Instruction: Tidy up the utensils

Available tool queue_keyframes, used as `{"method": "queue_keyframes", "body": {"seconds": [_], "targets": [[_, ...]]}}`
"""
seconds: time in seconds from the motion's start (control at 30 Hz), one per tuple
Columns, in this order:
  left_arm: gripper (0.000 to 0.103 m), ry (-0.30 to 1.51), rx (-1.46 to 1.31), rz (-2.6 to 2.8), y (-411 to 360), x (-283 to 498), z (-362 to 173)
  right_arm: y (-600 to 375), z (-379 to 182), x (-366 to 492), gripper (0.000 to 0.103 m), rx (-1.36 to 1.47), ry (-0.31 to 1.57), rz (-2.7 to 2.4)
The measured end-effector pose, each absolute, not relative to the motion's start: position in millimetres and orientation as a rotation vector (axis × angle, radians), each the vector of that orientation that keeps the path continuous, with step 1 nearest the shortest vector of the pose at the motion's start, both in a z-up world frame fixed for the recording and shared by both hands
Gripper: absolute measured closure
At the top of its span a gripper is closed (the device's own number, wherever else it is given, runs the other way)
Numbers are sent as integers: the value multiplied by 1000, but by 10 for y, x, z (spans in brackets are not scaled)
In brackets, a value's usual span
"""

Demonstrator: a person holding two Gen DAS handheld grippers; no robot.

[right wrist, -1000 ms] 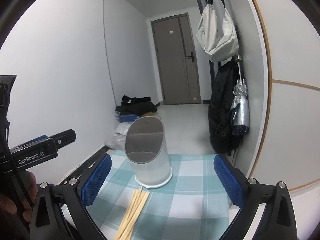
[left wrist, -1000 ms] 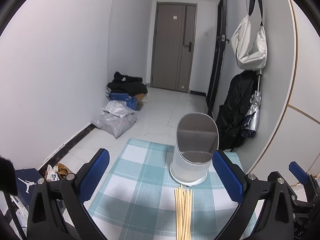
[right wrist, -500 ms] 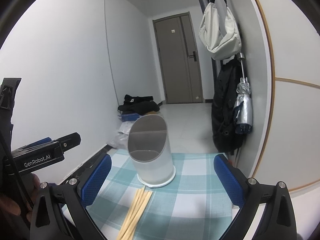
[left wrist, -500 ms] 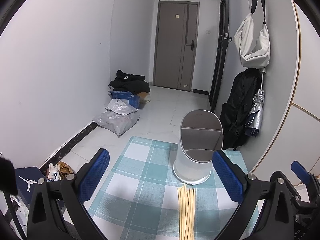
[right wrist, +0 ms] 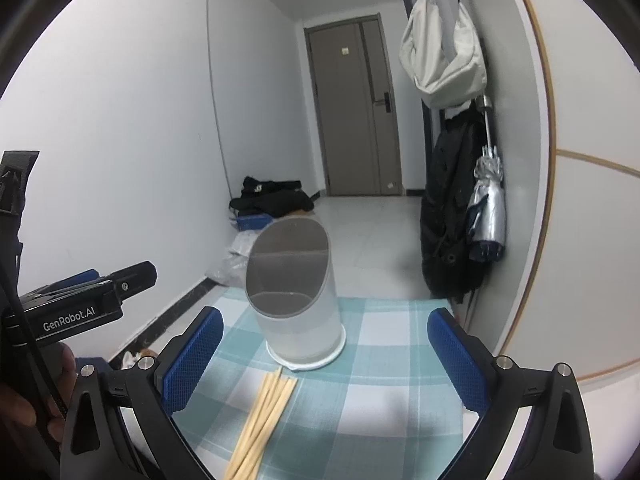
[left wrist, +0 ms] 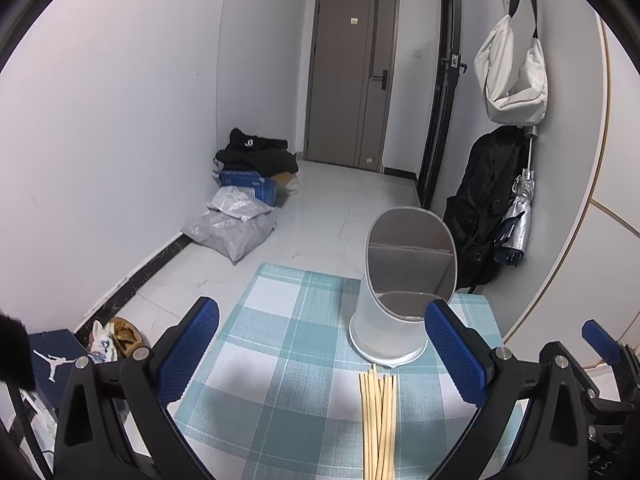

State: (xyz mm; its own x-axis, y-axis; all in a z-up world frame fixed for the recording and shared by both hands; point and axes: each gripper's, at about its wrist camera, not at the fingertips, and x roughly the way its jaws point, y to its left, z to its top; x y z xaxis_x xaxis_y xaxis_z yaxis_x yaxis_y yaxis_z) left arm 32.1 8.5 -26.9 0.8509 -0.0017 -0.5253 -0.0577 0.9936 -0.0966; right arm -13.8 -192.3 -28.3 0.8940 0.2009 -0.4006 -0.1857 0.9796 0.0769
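Nothing grasped yet; you look to be at the approach step. Your left gripper (left wrist: pixel 322 344) and right gripper (right wrist: pixel 325 344) both hang above the checked tablecloth (left wrist: pixel 280 320), fingers spread wide, empty. The chopsticks (left wrist: pixel 378 420) lie bundled flat toward the cloth's near edge, tips almost touching the white holder (left wrist: pixel 386 336) standing upright toward its far edge. Next, probably: lower one gripper and pinch the bundle across its width.

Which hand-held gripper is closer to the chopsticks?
Left, though only slightly: the chopsticks run lengthwise under the left hand-held gripper, right of centre. For the right hand-held gripper they slant off toward its left finger.
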Motion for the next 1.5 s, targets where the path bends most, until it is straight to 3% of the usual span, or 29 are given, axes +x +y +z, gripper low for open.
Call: {"method": "queue_keyframes", "body": {"seconds": [0.4,0.47,0.53,0.77,0.83,0.97,1.03,1.13,1.5], "targets": [[2,721,-155,59,398,676,-835,-1766,-912,457,2,7,719,207],[2,747,-159,71,454,735,-864,-1725,-1049,571,7,2,780,207],[2,755,-188,77,525,771,-870,-1695,-1179,679,20,7,835,215],[2,791,-251,96,608,890,-902,-1524,-1574,954,41,19,1016,232],[2,787,-250,97,617,911,-905,-1449,-1634,968,52,3,1045,242],[2,779,-241,99,604,908,-885,-1312,-1701,959,61,-85,1066,221],[2,779,-251,101,645,922,-892,-1285,-1693,936,73,-98,1071,235],[2,788,-269,105,686,951,-904,-1253,-1689,925,81,-124,1087,242],[2,784,-300,124,788,969,-905,-1083,-1688,1025,84,-172,1134,284]]}}
